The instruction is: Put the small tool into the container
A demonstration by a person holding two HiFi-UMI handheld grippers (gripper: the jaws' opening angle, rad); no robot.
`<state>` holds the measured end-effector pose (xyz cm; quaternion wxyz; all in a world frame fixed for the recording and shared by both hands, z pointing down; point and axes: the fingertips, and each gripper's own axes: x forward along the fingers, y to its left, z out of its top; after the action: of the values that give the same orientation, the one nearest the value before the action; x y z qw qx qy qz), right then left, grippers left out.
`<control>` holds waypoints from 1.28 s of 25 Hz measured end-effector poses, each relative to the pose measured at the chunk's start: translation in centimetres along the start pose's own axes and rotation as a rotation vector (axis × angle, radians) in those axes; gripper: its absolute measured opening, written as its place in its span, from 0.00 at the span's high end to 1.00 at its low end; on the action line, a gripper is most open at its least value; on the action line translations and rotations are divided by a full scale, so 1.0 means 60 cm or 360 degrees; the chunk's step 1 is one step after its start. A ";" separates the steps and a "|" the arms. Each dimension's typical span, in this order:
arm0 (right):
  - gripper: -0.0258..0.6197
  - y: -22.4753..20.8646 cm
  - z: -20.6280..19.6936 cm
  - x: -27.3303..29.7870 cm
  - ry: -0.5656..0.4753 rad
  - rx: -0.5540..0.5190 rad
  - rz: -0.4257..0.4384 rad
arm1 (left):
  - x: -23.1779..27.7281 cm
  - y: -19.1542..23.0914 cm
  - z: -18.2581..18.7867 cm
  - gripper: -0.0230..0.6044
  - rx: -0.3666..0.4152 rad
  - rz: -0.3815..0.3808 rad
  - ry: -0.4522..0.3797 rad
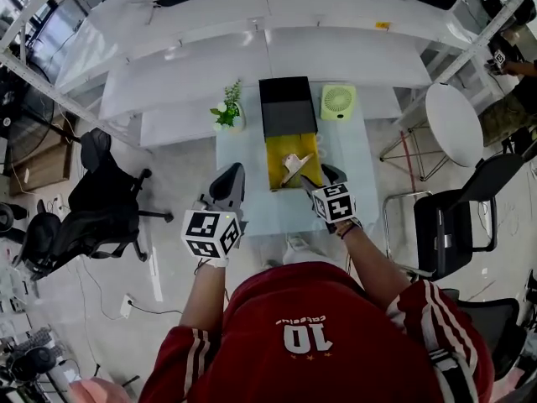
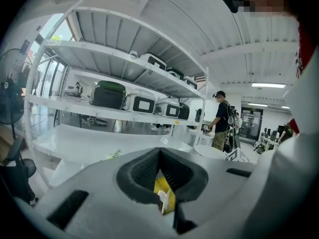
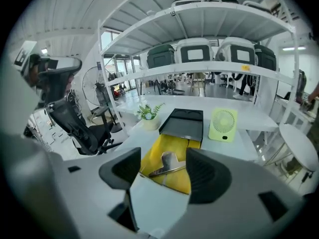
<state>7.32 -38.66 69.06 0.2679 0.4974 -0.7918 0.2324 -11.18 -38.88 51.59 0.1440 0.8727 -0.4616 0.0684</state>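
A black container [image 1: 287, 106] stands on the small glass table [image 1: 247, 204], its yellow drawer [image 1: 279, 151] pulled out toward me. The small tool [image 1: 293, 164], a metal scraper with a flat blade, lies in the drawer with its handle toward the front corner. My right gripper [image 1: 322, 177] hovers at the drawer's front right, open, and the tool [image 3: 168, 159] shows beyond its spread jaws [image 3: 163, 173], untouched. My left gripper [image 1: 231, 179] hangs left of the drawer, shut with nothing in it. Through its jaws [image 2: 159, 153] a slice of the drawer [image 2: 168, 192] shows.
A pale green fan [image 1: 338, 102] stands right of the container and a potted plant [image 1: 228, 112] left of it. White shelving runs behind the table. A black office chair [image 1: 101, 200] stands at the left; a round white table [image 1: 455, 124] and dark chairs [image 1: 457, 217] at the right.
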 end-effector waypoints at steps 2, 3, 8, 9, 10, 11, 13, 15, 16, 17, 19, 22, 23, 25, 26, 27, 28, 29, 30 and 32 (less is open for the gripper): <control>0.53 0.014 -0.002 -0.019 -0.0007 -0.0008 0.0008 | -0.016 0.002 0.003 0.97 0.0026 0.0020 -0.0007; 0.53 0.020 -0.004 -0.028 -0.0010 -0.0019 0.0011 | -0.024 0.003 0.004 0.97 0.0035 0.0028 -0.0012; 0.53 0.050 -0.004 -0.078 -0.0055 -0.0024 0.0015 | -0.059 -0.001 0.010 0.97 0.0023 0.0014 -0.0046; 0.53 0.056 -0.002 -0.088 -0.0067 -0.0024 0.0017 | -0.065 -0.005 0.013 0.97 0.0015 0.0002 -0.0054; 0.53 0.062 0.002 -0.097 -0.0081 -0.0025 0.0019 | -0.072 -0.009 0.017 0.97 0.0011 -0.0009 -0.0062; 0.53 0.067 0.006 -0.106 -0.0097 -0.0028 0.0019 | -0.078 -0.014 0.020 0.97 0.0013 -0.0021 -0.0070; 0.53 0.079 0.017 -0.125 -0.0135 -0.0028 0.0017 | -0.093 -0.024 0.026 0.97 0.0025 -0.0051 -0.0085; 0.53 0.090 0.030 -0.144 -0.0180 -0.0020 0.0014 | -0.107 -0.033 0.031 0.97 0.0038 -0.0082 -0.0099; 0.53 0.095 0.038 -0.153 -0.0205 -0.0011 0.0010 | -0.114 -0.037 0.034 0.97 0.0045 -0.0095 -0.0105; 0.53 0.100 0.046 -0.163 -0.0233 0.0003 0.0005 | -0.121 -0.039 0.037 0.97 0.0052 -0.0106 -0.0109; 0.54 0.109 0.063 -0.182 -0.0289 0.0029 -0.0001 | -0.134 -0.043 0.043 0.97 0.0063 -0.0122 -0.0119; 0.54 0.123 0.085 -0.211 -0.0360 0.0043 -0.0002 | -0.153 -0.050 0.057 0.97 0.0082 -0.0141 -0.0145; 0.54 0.129 0.091 -0.222 -0.0384 0.0051 0.0000 | -0.160 -0.053 0.062 0.97 0.0090 -0.0147 -0.0155; 0.54 0.141 0.105 -0.246 -0.0436 0.0074 0.0002 | -0.174 -0.059 0.072 0.97 0.0105 -0.0159 -0.0175; 0.54 0.146 0.112 -0.258 -0.0462 0.0081 -0.0001 | -0.182 -0.062 0.078 0.97 0.0109 -0.0165 -0.0186; 0.54 0.150 0.120 -0.269 -0.0489 0.0085 -0.0006 | -0.189 -0.064 0.083 0.97 0.0110 -0.0172 -0.0200; 0.54 0.154 0.128 -0.281 -0.0515 0.0085 -0.0012 | -0.195 -0.067 0.090 0.97 0.0110 -0.0180 -0.0216; 0.54 0.157 0.135 -0.293 -0.0541 0.0083 -0.0020 | -0.201 -0.070 0.095 0.97 0.0109 -0.0188 -0.0233; 0.54 0.160 0.142 -0.306 -0.0566 0.0080 -0.0027 | -0.208 -0.074 0.101 0.97 0.0109 -0.0198 -0.0251; 0.54 0.163 0.153 -0.336 -0.0622 0.0080 -0.0043 | -0.221 -0.085 0.109 0.97 0.0114 -0.0219 -0.0283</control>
<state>3.93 -27.26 47.99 0.0996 0.5502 -0.8159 0.1473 -14.54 -27.82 41.08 0.0755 0.9095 -0.4089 -0.0029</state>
